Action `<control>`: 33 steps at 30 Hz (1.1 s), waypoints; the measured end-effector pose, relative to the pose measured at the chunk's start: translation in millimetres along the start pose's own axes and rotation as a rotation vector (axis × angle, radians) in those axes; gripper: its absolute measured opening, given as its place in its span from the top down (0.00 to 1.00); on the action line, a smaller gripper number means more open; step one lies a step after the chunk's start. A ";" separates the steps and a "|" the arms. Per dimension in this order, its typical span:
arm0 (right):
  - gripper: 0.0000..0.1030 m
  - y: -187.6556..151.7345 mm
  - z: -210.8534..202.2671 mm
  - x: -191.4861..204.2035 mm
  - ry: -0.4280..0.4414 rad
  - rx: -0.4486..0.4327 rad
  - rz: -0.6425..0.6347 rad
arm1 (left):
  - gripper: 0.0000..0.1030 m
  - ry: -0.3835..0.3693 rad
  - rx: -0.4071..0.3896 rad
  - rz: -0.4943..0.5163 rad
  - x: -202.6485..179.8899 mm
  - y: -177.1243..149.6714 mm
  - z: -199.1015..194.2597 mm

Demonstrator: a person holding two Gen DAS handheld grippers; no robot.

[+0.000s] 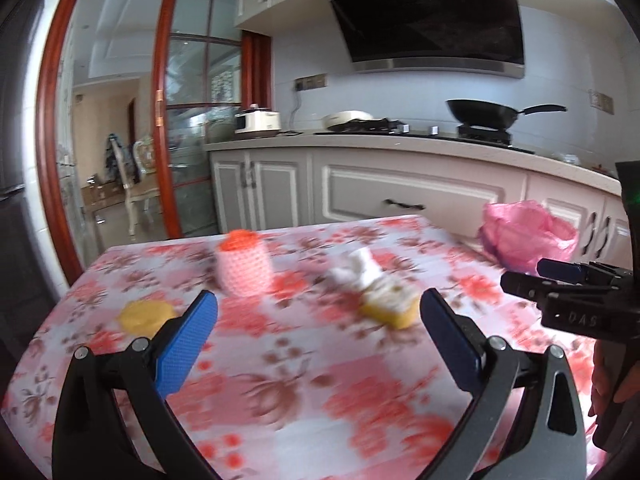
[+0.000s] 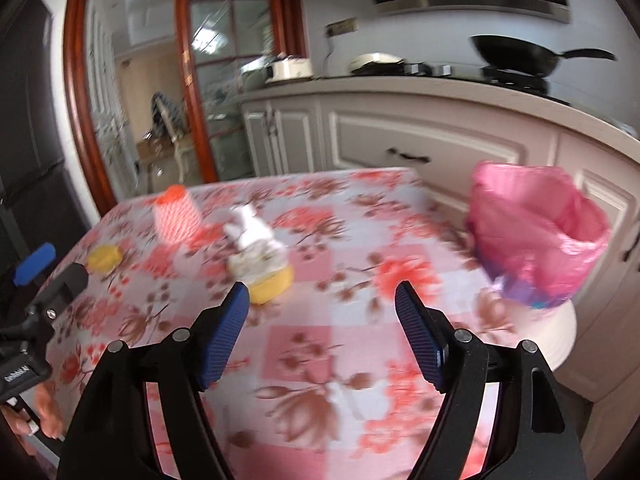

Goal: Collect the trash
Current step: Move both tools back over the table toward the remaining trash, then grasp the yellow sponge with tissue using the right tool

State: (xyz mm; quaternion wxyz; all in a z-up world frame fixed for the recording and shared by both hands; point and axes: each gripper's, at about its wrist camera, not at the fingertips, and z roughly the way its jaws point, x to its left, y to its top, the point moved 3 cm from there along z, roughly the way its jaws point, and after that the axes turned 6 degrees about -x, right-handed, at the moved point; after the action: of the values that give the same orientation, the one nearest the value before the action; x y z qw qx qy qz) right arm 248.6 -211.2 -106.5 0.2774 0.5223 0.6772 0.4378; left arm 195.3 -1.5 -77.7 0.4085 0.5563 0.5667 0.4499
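Both grippers approach scattered trash on the floral worktop (image 2: 320, 360), jaws apart and empty.
The crumpled white tissue on a yellow sponge-like piece (image 2: 262, 268) lies mid-worktop; probably light and soft, best pinched at its bunched top.

Floral-clothed table (image 2: 320, 360) — pink net sleeve (image 2: 176, 216), yellow lump (image 2: 105, 258), crumpled tissue (image 2: 250, 226).

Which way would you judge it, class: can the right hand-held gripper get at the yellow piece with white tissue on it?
Probably yes. The right hand-held gripper is open with nothing between its pads, and the yellow piece with tissue lies just ahead, slightly to its left, on bare tablecloth. Nothing stands between them.
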 end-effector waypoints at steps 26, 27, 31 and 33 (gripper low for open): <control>0.25 10.0 154.3 45.4 0.133 0.286 -0.084 | 0.05 0.135 0.134 -0.064 67.4 -11.1 46.7; 0.25 9.0 155.7 46.4 0.137 0.297 -0.091 | 0.05 0.132 0.142 -0.066 67.3 -10.4 51.0; 0.44 3.1 155.7 48.2 0.166 0.327 -0.115 | 0.05 0.124 0.180 -0.070 63.2 -5.5 73.0; 0.49 3.9 148.3 44.2 0.168 0.308 -0.121 | 0.05 0.111 0.200 -0.072 60.9 -3.6 84.2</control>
State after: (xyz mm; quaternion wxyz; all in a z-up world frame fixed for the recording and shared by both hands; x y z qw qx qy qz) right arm 360.7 -124.0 -168.1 0.1621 0.4785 0.7873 0.3534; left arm 272.6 64.0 -100.9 0.3350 0.5479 0.6499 0.4064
